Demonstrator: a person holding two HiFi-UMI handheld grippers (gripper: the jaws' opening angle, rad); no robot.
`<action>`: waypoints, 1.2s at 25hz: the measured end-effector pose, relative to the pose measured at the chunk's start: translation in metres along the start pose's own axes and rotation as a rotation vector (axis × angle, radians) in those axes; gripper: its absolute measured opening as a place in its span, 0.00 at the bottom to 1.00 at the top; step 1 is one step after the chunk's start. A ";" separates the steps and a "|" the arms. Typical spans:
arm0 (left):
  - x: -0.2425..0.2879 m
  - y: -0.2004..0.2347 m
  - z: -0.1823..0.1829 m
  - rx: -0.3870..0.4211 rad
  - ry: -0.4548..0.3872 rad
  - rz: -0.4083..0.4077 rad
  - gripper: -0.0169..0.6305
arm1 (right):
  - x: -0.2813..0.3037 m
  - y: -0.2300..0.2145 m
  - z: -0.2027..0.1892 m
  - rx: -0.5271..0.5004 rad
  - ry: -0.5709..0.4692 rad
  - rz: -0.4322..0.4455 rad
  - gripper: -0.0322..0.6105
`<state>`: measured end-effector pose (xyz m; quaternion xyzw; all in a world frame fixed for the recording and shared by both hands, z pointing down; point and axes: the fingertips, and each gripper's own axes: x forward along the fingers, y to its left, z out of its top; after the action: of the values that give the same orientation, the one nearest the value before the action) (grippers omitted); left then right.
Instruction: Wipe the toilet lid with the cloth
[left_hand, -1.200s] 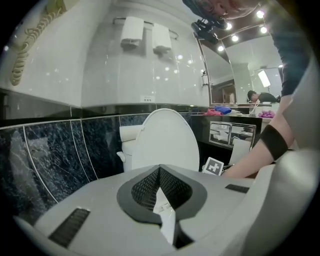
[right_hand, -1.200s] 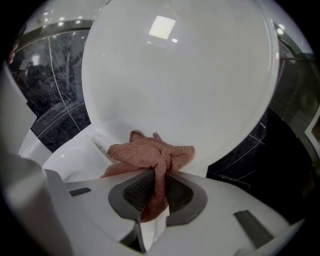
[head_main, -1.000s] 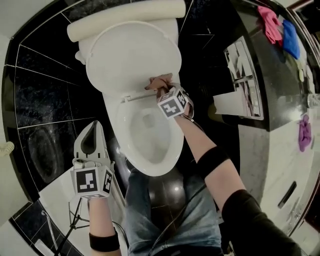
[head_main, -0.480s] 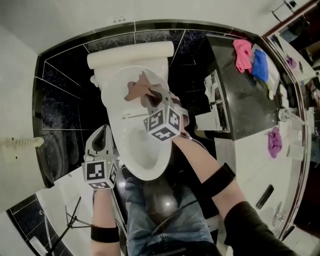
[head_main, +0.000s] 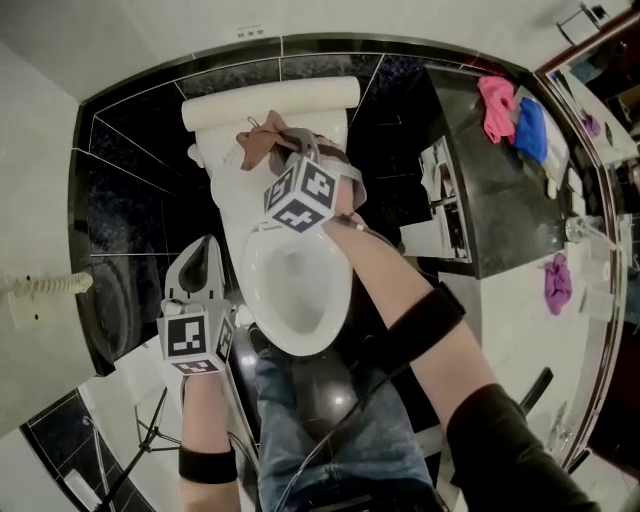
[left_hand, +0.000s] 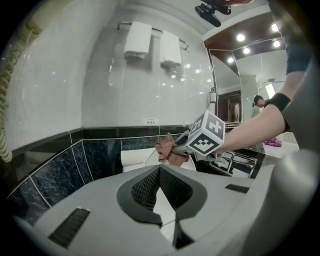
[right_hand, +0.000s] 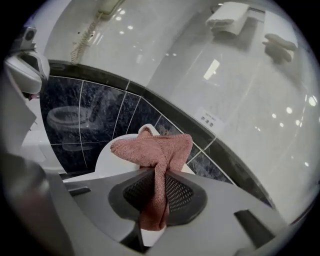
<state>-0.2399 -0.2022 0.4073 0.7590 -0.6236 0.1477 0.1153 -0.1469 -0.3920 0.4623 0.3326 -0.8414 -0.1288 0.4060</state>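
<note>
The right gripper (head_main: 292, 152) (right_hand: 156, 192) is closed on a pinkish-brown cloth (head_main: 262, 140) (right_hand: 156, 150). Its jaws pinch a narrow fold of the cloth, and the rest bunches out past the tips. In the head view the cloth sits at the far end of the toilet, in front of the top edge of the raised toilet lid (head_main: 235, 190) (right_hand: 107, 157) and just below the white tank (head_main: 270, 100). Whether the cloth touches the lid cannot be told. The lid stands upright against the tank, and the open bowl (head_main: 296, 292) lies nearer the person. The left gripper (head_main: 194, 268) (left_hand: 159, 172) is to the left of the bowl, well apart from the cloth. Its jaws are together and hold nothing, and it points toward the far wall of black tiles (left_hand: 97, 155). On the dark counter (head_main: 500, 205) at the far right lie a pink rag (head_main: 497, 105) and a blue rag (head_main: 531, 130) side by side.
</note>
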 end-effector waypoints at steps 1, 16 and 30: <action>0.000 0.002 -0.001 0.004 0.002 0.002 0.03 | 0.001 -0.004 -0.009 0.027 0.011 -0.008 0.17; 0.016 -0.017 -0.019 0.035 0.040 -0.025 0.03 | 0.009 0.000 -0.123 0.279 0.107 -0.088 0.17; 0.036 -0.023 -0.058 0.080 0.032 -0.048 0.03 | 0.047 0.053 -0.251 0.452 0.232 -0.066 0.17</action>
<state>-0.2159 -0.2097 0.4742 0.7752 -0.5969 0.1817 0.0982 0.0010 -0.3702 0.6759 0.4548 -0.7853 0.0883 0.4107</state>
